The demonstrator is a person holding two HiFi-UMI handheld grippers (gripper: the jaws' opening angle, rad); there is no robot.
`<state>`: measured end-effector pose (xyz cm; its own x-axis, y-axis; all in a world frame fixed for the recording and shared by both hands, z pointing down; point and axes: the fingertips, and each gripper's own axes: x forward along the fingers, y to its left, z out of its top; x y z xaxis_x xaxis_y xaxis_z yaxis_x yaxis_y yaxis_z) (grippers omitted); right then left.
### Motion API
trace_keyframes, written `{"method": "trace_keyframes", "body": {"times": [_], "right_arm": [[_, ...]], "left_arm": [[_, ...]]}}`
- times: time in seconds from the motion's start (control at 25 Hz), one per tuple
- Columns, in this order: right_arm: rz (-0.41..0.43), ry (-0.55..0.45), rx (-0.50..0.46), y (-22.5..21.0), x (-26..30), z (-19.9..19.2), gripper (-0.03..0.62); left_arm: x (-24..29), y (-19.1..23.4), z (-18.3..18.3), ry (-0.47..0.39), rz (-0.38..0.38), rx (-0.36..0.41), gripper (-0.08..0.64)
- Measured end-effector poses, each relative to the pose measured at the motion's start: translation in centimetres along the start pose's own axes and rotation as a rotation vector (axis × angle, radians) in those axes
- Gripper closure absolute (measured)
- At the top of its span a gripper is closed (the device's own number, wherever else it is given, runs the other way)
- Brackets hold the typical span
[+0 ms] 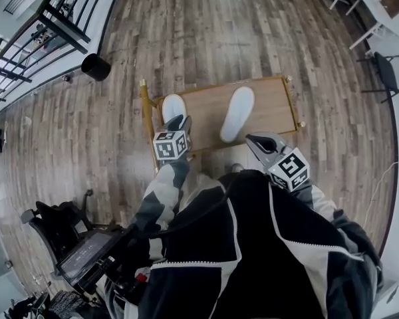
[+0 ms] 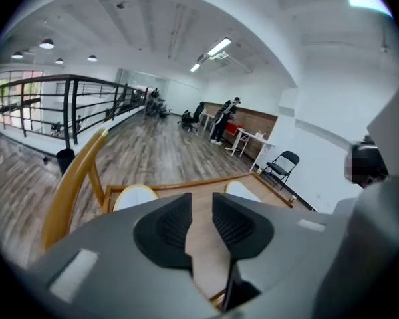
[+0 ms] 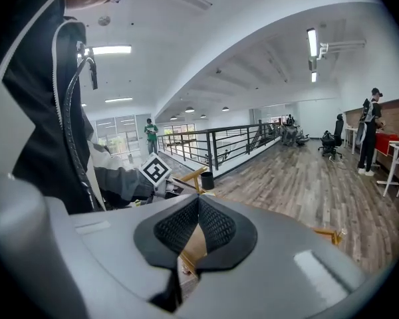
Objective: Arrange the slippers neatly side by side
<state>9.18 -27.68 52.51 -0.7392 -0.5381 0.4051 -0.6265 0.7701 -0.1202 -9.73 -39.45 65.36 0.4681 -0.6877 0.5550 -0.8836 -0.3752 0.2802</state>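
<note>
1. Closest to the camera is the person's dark jacket (image 1: 253, 244). It fills the bottom of the head view, and a sleeve goes out to each gripper.
2. Next comes the wooden surface (image 1: 272, 105). It sits just ahead of both grippers, and both white slippers lie on it.
3. One is the left slipper (image 1: 173, 105). It lies just ahead of the left gripper's fingers (image 2: 171, 226), a bit to their left, with its toe pointing away.
4. The other is the right slipper (image 1: 239, 111). It lies ahead of the right gripper's fingers (image 3: 179, 226), and it leans a little to one side.
5. Between the two slippers there is a wide bare strip of wood, so they are well apart.
6. Then the left gripper (image 1: 184, 119) hangs over the near edge of the surface. Its fingers are partly open and hold nothing; only bare wood shows in the gap.
7. Last, the right gripper (image 1: 251, 138) is near the right slipper but not touching it. Its fingers are pressed together with nothing in them.
8. I think the job is partly done. Both slippers are on the surface and point much the same way. What is left is to bring them close together and turn the right one straight.
</note>
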Motion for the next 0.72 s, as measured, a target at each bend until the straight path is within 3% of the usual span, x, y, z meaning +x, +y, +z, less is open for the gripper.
{"method": "trace_keyframes", "body": {"times": [0.04,0.16,0.44,0.52,0.72], "right_arm": [[0.009,-0.011,-0.002,0.1,0.5,0.3,0.588],[0.034,-0.032,-0.002,0.3,1.6,1.1,0.588],[0.104,-0.087,-0.015,1.4,3.2,2.7,0.588],[0.109,-0.104,-0.004,1.8,3.8,3.5,0.588],[0.112,-0.126,0.009,2.2,5.6,5.4,0.588]], "left_arm": [[-1.1,-1.0,1.1,-0.040,-0.023,0.043,0.471],[-4.4,-3.6,4.4,-0.159,-0.080,0.136,0.541],[-12.5,-9.8,9.3,-0.427,-0.288,0.204,0.541],[-14.3,-11.1,9.6,-0.462,-0.341,0.218,0.541],[-15.6,-12.7,10.3,-0.458,-0.426,0.222,0.541]]}}
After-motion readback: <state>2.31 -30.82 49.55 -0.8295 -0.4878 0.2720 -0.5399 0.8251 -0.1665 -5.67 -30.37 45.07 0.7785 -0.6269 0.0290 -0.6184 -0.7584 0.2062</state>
